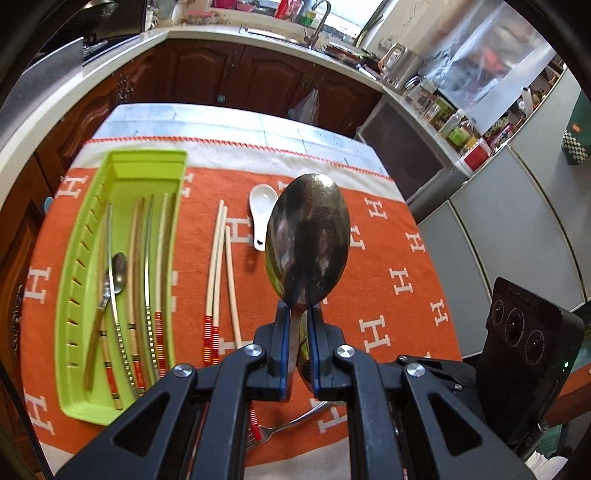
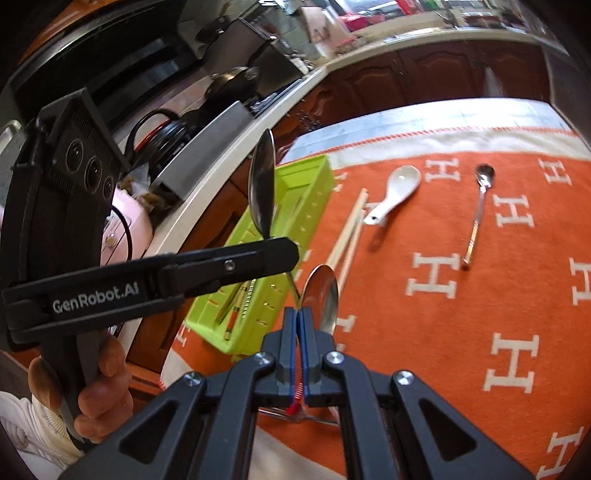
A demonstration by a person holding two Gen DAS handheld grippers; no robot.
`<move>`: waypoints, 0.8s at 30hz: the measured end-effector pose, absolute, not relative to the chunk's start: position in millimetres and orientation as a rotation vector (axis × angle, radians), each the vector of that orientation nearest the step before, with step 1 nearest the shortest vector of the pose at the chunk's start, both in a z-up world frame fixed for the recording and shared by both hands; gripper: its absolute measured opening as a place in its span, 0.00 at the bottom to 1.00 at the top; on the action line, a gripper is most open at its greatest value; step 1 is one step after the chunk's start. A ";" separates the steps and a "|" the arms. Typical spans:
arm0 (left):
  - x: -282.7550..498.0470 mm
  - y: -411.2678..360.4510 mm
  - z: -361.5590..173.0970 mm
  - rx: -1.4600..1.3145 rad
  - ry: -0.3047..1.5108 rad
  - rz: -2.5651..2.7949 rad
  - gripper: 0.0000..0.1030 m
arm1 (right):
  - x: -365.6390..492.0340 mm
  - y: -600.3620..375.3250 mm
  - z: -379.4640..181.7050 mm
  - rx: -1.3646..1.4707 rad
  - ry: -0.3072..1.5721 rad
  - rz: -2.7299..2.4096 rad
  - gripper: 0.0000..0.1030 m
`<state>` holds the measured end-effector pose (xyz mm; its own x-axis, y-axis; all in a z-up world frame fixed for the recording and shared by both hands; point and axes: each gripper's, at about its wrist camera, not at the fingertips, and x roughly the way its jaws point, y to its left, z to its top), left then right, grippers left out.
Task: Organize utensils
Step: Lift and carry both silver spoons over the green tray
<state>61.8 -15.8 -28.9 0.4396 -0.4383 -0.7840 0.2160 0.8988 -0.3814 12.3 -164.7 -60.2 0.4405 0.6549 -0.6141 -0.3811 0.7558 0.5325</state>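
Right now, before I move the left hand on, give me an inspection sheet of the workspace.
Surface: orange blanket with white H pattern over the table.
Job's things: green tray holds chopsticks and a small spoon; loose chopsticks, white ceramic spoon, slim metal spoon and a second large spoon lie on the blanket.
Clutter: nothing seen.
Grippers: left gripper jaws clamp a large metal spoon; right gripper jaws closed, apparently empty.
Cables: black cord on counter.
Surroundings: kitchen cabinets, sink.

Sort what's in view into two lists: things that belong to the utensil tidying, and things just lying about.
Job:
left gripper holding large metal spoon
green tray
loose chopsticks
white ceramic spoon
small metal spoon
second large spoon
fork

Lying about:
faucet
metal pot
bottles
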 end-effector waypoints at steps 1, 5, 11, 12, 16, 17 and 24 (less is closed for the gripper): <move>59.8 -11.6 -25.2 -0.245 1.032 -0.413 0.06 | 11.1 -163.1 -57.8 0.334 0.903 0.662 0.01; 50.2 1.5 -9.5 -0.255 0.994 -0.417 0.06 | 5.2 -159.0 -45.4 0.311 0.881 0.672 0.01; 32.4 24.5 22.0 -0.259 0.928 -0.415 0.06 | -1.4 -150.7 -17.5 0.283 0.830 0.711 0.01; 29.1 29.9 28.0 -0.256 0.915 -0.407 0.06 | -0.8 -148.4 -13.1 0.277 0.824 0.718 0.01; 17.1 53.3 45.6 -0.251 0.884 -0.363 0.06 | 1.3 -130.2 1.0 0.243 0.806 0.754 0.01; 14.6 57.7 48.1 -0.249 0.882 -0.351 0.06 | 1.8 -124.6 3.4 0.235 0.805 0.766 0.01; 7.3 95.6 48.1 -0.254 0.929 -0.246 0.06 | 8.3 -85.0 6.5 0.215 0.819 0.848 0.01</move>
